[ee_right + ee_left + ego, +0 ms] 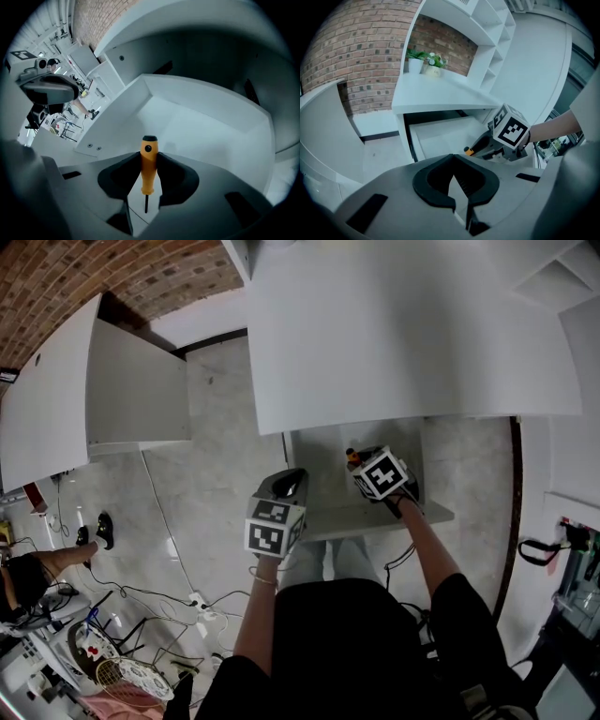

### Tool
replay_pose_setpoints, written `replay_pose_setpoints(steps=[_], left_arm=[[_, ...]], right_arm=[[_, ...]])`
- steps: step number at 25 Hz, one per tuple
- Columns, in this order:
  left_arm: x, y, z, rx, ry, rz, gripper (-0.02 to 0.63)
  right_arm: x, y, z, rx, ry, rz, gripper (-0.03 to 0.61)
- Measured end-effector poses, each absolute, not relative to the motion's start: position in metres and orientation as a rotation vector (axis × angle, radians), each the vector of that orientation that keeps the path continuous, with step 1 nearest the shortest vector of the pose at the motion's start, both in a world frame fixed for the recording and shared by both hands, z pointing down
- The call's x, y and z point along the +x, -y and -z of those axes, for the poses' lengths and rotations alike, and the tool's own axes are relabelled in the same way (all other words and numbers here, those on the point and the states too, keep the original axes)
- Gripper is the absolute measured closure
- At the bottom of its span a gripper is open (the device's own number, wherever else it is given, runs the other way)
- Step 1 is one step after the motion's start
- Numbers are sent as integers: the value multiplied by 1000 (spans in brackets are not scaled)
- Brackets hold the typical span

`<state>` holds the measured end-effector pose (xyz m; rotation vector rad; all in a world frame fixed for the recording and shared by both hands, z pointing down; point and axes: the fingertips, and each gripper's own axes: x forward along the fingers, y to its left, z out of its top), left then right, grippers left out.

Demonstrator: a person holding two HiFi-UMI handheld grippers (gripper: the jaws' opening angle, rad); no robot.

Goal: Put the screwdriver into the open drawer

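Firmly right claw point(148, 177) pinches screwdriver point(148, 161); left claw point(455, 183) closed.

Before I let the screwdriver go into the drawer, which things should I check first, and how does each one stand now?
1. Grip: ok. The right gripper presses the orange handle of the screwdriver from both sides.
2. Drawer open: ok.
3. Tool over the drawer: ok, both the head view and the right gripper view show it there.
4. Landing spot: ok, nothing lies on the part of the drawer floor that shows ahead of the handle.
5. Left gripper out of the way: ok, jaws together, nothing held, near the drawer's front, apart from the right one.
6. Height above the drawer floor: cannot tell.
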<state>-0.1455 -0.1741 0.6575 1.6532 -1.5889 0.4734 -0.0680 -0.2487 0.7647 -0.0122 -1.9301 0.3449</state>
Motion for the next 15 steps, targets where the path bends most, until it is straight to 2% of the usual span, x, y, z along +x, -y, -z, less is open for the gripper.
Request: replay_pose_setpoints(steps=[15], left_arm=[[-144, 178, -663, 1642, 1563, -506, 604]], right_arm=[[-65, 239, -795, -17, 1840, -369, 465]])
